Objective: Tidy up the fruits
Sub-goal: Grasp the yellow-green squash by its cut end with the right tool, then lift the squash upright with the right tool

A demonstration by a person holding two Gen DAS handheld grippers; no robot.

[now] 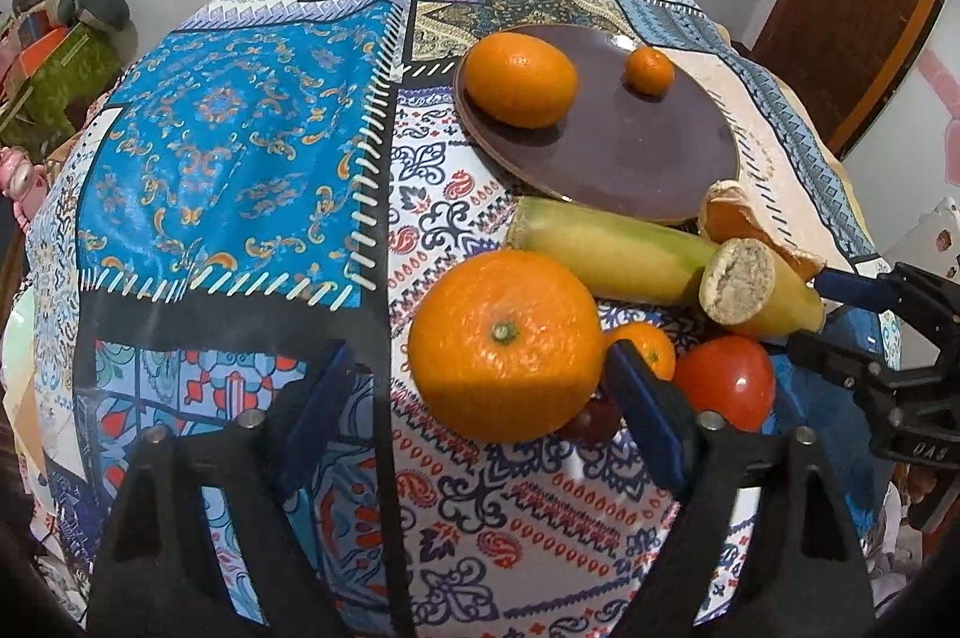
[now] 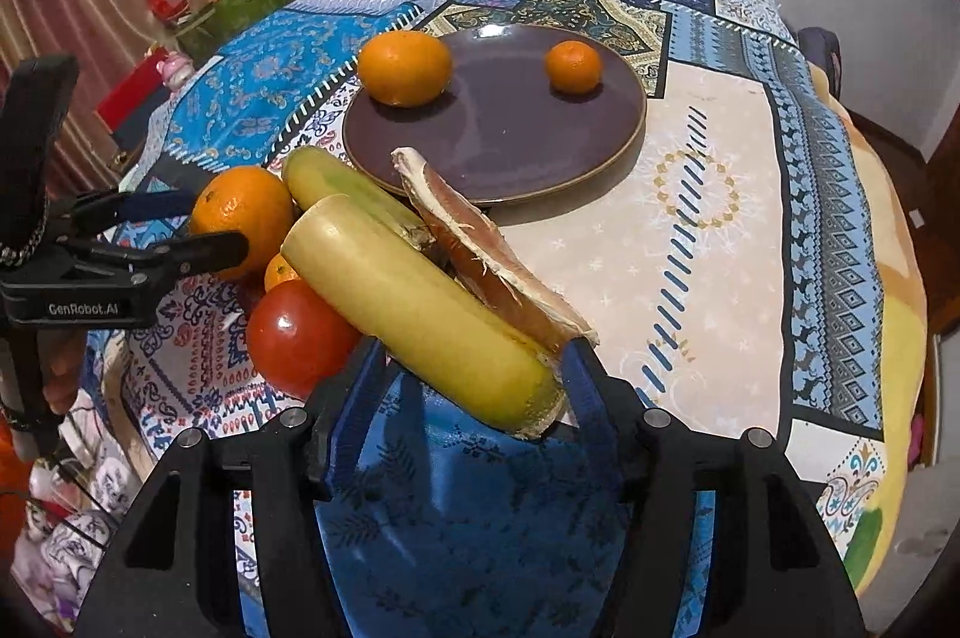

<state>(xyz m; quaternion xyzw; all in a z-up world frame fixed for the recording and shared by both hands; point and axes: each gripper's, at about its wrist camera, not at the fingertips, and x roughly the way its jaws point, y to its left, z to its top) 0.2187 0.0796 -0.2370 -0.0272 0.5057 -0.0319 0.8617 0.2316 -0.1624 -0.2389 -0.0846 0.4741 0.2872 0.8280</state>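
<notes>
While the left claw [image 1: 474, 392] stands wide around the big orange [image 1: 507, 344], and the right claw [image 2: 474, 386] seemingly grips the banana [image 2: 420, 314], lift each cleanly toward the plate [image 2: 510, 158].

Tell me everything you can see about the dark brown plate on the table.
The round, dark brown plate looks like glossy glazed ceramic with a thin lighter rim. It lies flat on the patchwork tablecloth, beyond the pile of loose fruit. Two fruits sit on it, apart from each other: a larger orange near its left edge and a small mandarin towards the back. The rest of its surface is bare. No tongs touch it.
</notes>
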